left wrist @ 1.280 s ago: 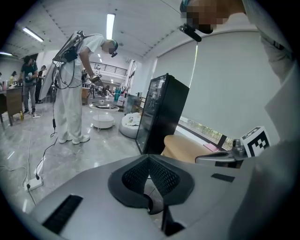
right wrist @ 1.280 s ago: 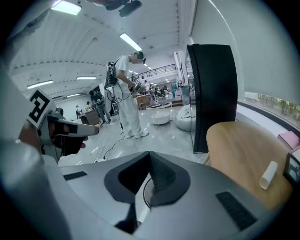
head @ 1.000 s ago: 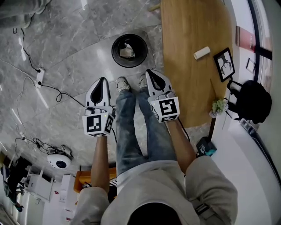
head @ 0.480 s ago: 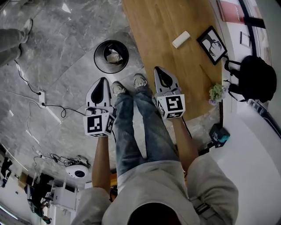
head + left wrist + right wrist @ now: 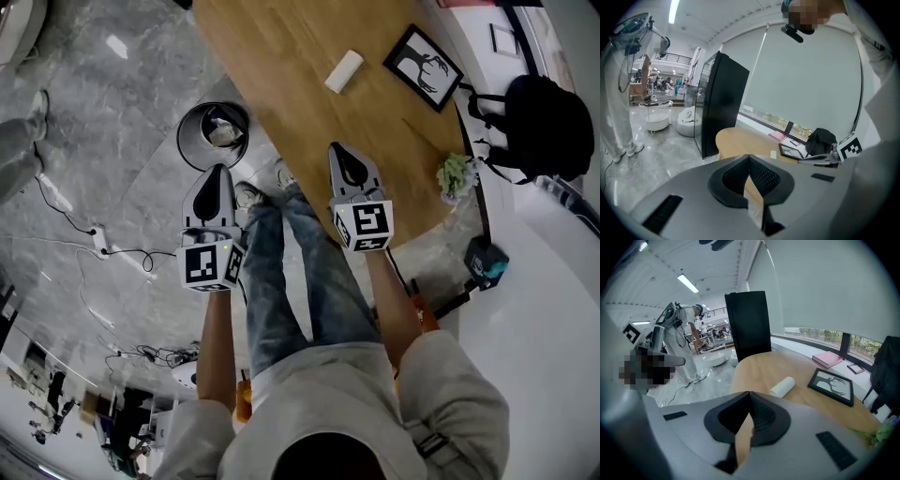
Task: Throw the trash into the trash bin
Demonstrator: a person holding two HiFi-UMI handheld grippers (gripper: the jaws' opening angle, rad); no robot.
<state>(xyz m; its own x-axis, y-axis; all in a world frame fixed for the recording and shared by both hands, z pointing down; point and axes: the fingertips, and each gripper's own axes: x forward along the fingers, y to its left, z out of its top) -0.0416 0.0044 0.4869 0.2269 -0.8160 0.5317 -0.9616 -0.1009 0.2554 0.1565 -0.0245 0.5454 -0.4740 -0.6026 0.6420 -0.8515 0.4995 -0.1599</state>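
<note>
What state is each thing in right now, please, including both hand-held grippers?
Left hand-held gripper: shut, empty.
Right hand-held gripper: shut, empty.
Bin: upright, open, trash inside.
Roll: lying on its side on table.
Frame: lying flat on table.

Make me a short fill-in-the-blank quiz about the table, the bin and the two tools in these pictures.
1. The white roll lies on the wooden ____.
2. The trash bin stands on the ____.
3. The jaws of the left tool and the right tool are both ____, with nothing between them.
Missing words: table; floor; shut.
</note>
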